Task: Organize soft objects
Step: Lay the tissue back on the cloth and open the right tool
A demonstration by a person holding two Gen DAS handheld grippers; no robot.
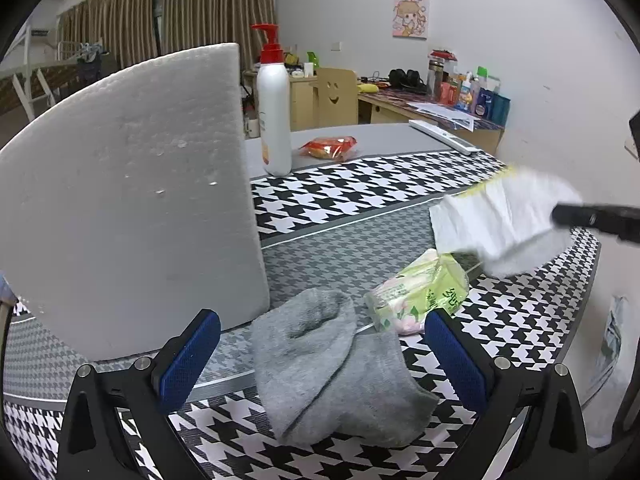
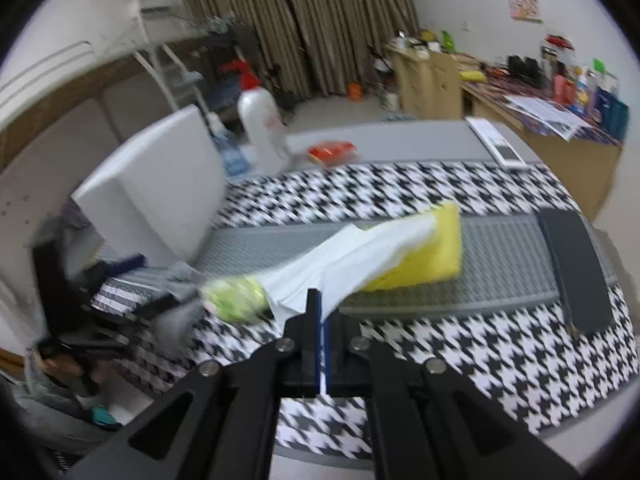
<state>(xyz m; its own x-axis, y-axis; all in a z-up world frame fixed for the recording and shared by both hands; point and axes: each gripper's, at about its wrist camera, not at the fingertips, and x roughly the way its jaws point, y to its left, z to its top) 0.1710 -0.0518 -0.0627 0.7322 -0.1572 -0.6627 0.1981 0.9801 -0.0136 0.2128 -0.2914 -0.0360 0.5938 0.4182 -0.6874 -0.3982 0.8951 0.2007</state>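
A grey sock (image 1: 328,368) lies crumpled on the houndstooth mat (image 1: 360,196), between the blue pads of my open left gripper (image 1: 322,324), which hovers just over it. Beside the sock lies a green tissue pack (image 1: 420,296). My right gripper (image 2: 316,298) is shut on a white tissue (image 2: 352,256) that trails from a yellow pack (image 2: 428,248). In the left wrist view that tissue (image 1: 500,224) hangs blurred above the mat's right side, from the black right gripper (image 1: 592,216). The green pack (image 2: 236,298) and the sock (image 2: 180,304) sit to its left.
A white foam block (image 1: 132,200) stands upright at the left. Behind it stand a white pump bottle (image 1: 274,108), a red snack packet (image 1: 330,147) and a white remote (image 1: 444,136). A dark flat case (image 2: 576,272) lies at the mat's right. A cluttered desk (image 1: 440,108) lines the wall.
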